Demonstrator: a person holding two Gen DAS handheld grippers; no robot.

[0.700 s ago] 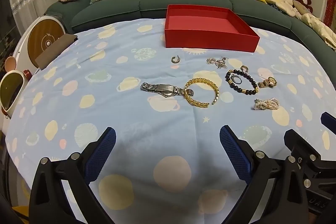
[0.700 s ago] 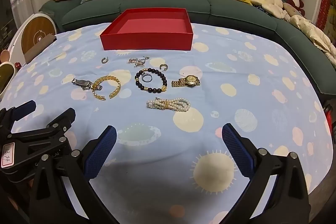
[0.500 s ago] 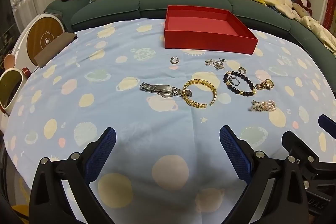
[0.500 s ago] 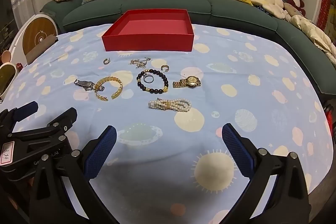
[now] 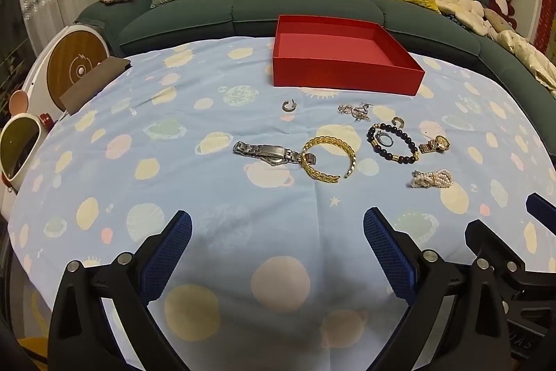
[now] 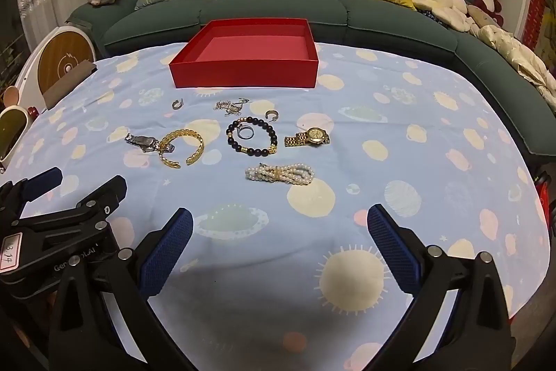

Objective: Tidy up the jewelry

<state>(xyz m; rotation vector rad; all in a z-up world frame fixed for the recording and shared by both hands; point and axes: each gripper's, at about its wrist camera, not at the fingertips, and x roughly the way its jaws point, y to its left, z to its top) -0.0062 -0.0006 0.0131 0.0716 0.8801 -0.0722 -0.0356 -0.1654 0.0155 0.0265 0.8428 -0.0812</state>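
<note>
Left gripper [image 5: 277,233]: released, jaws spread wide, holding nothing; poised above the tablecloth at 6 o'clock of the jewelry.
Right gripper [image 6: 280,232]: released, jaws spread wide, holding nothing; just beside the left gripper, on its right.
Tablecloth [image 5: 173,162]: pale blue with planet and sun prints; it bears every piece.
Red box [image 5: 342,80]: open-topped, nothing seen inside, at 12 o'clock of the jewelry and well apart from both grippers.
Silver watch [image 5: 267,151]: lies flat, long axis running 9 to 3 o'clock in the left wrist view; its 3 o'clock end touches the gold bangle.
Gold bangle [image 5: 328,159]: open cuff lying flat, gap facing about 5 o'clock.
Dark bead bracelet [image 6: 252,136]: flat loop; a small silver ring [image 6: 246,132] lies inside it.
Gold watch [image 6: 307,138]: at 3 o'clock of the bead bracelet, long axis 9 to 3 o'clock, dial toward the 3 o'clock end.
Pearl bracelet [image 6: 279,173]: bundled strands, long axis 9 to 3 o'clock, nearest piece to the right gripper.
Silver chain [image 6: 231,106]: loose tangle at 12 o'clock of the bead bracelet.
Open rings: one silver [image 5: 288,105] at 12 o'clock of the silver watch, one [image 6: 271,115] just beside the bead bracelet at 1 o'clock.
Sofa [image 6: 278,9]: dark green, behind the table, with yellow and grey cushions.
</note>
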